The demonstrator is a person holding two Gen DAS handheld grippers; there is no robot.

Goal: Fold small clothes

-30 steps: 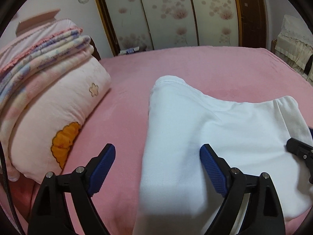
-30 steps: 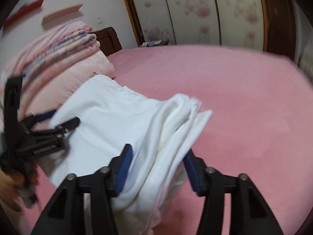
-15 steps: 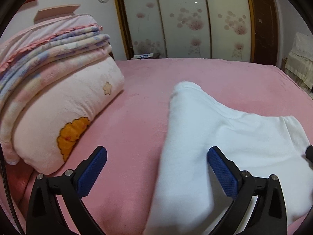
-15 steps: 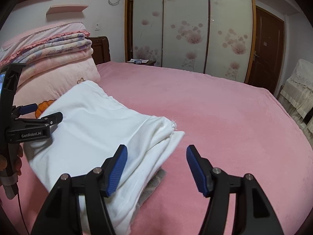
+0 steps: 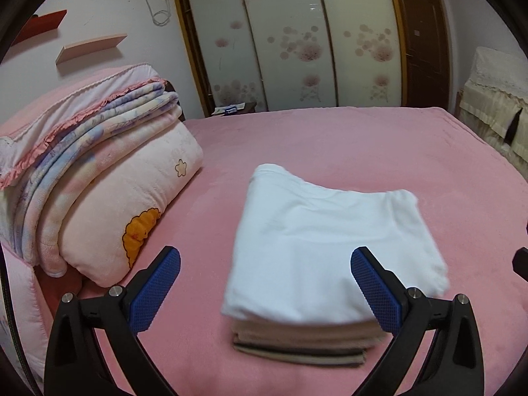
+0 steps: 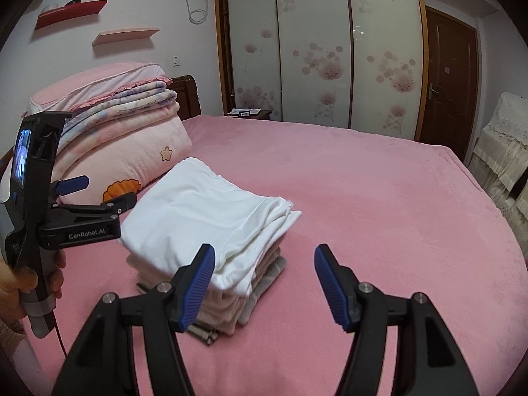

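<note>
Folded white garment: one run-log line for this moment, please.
white garment: folded, atop stack | left gripper: open | right gripper: open | bed: pink

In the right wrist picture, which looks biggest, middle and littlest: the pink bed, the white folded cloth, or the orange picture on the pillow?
Largest to smallest, as they look in that view:
1. pink bed
2. white folded cloth
3. orange picture on the pillow
The orange picture sits farther back and is partly hidden, but the gaps are plain.

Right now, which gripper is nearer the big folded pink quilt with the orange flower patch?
Left. The left gripper hovers beside the quilt; the right gripper sits across the folded white garment.
</note>
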